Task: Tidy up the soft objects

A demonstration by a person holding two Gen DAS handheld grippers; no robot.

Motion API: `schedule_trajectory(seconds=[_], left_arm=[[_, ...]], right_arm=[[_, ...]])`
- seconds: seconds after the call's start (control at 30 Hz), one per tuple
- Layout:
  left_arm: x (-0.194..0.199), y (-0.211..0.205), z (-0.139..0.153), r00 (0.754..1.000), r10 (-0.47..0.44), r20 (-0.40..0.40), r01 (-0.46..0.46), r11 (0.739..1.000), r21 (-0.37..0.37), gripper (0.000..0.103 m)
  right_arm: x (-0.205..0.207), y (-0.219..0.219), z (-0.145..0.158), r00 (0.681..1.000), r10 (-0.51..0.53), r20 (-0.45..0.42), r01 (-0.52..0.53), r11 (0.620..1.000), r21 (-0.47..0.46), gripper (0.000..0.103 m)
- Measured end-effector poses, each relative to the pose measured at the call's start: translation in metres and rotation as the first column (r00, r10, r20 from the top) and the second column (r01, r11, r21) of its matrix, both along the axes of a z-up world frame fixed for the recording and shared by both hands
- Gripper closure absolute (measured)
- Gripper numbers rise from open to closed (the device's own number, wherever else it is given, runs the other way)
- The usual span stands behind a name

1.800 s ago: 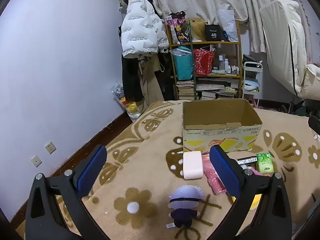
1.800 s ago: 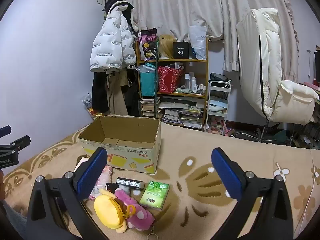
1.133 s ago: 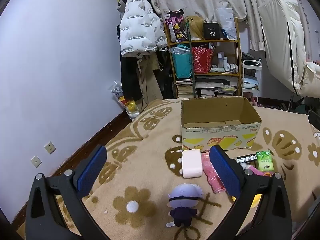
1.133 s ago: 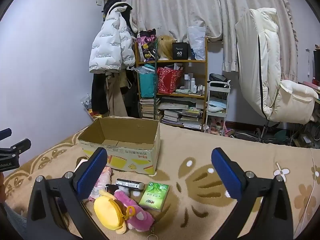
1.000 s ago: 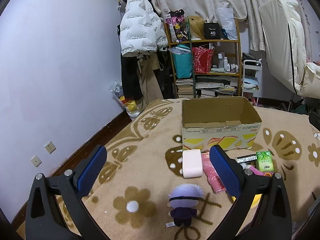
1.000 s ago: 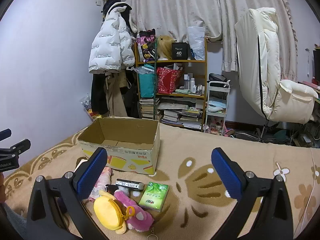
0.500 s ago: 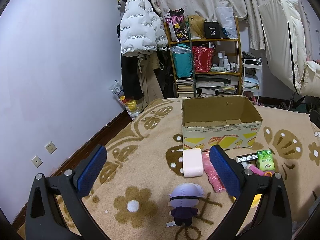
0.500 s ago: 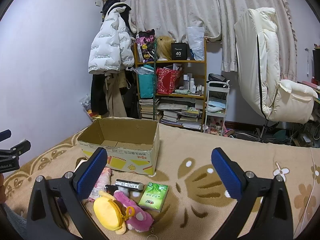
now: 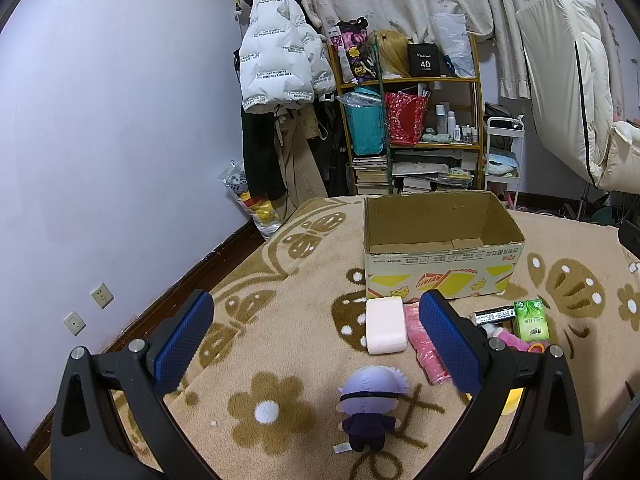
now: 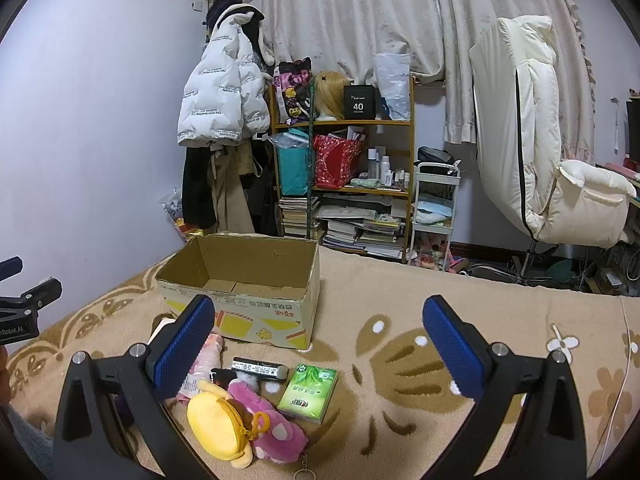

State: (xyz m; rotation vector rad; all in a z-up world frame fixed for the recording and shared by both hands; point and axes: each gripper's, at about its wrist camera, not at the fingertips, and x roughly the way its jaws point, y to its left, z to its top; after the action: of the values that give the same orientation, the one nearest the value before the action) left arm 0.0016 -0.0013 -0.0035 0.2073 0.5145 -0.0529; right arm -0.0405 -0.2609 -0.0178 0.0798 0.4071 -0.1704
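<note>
An open empty cardboard box (image 9: 440,264) (image 10: 248,304) stands on the beige patterned carpet. In front of it lie a pale pink block (image 9: 385,330), a pink rolled cloth (image 9: 426,350), a green tissue pack (image 9: 530,320) (image 10: 308,388), a black bar (image 10: 260,368), a yellow round plush (image 10: 218,424) and a pink spotted plush (image 10: 272,428). A small doll with pale purple hair (image 9: 370,404) stands near my left gripper (image 9: 316,344), which is open and empty above it. My right gripper (image 10: 318,346) is open and empty above the plush pile.
A shelf (image 10: 344,176) full of books and bags, hanging coats (image 9: 280,80) and a white rolling cart (image 10: 434,204) stand behind the box. A cream padded chair (image 10: 540,152) is at the right. A purple wall with sockets (image 9: 102,295) runs along the left.
Both views have shifted only slightly. Nothing on the carpet has moved and both grippers stay open.
</note>
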Motion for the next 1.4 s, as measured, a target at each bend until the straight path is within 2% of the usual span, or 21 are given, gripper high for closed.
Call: schedule_trajectory(seconds=[1.4], left_arm=[[0.0014,0.0021,-0.0021,1.000,-0.005,0.000,0.005,1.000,0.006,0.001]], right_arm=[[0.0013,0.0001,-0.0020,1.000,-0.002,0.000,0.002,1.000,0.002,0.000]])
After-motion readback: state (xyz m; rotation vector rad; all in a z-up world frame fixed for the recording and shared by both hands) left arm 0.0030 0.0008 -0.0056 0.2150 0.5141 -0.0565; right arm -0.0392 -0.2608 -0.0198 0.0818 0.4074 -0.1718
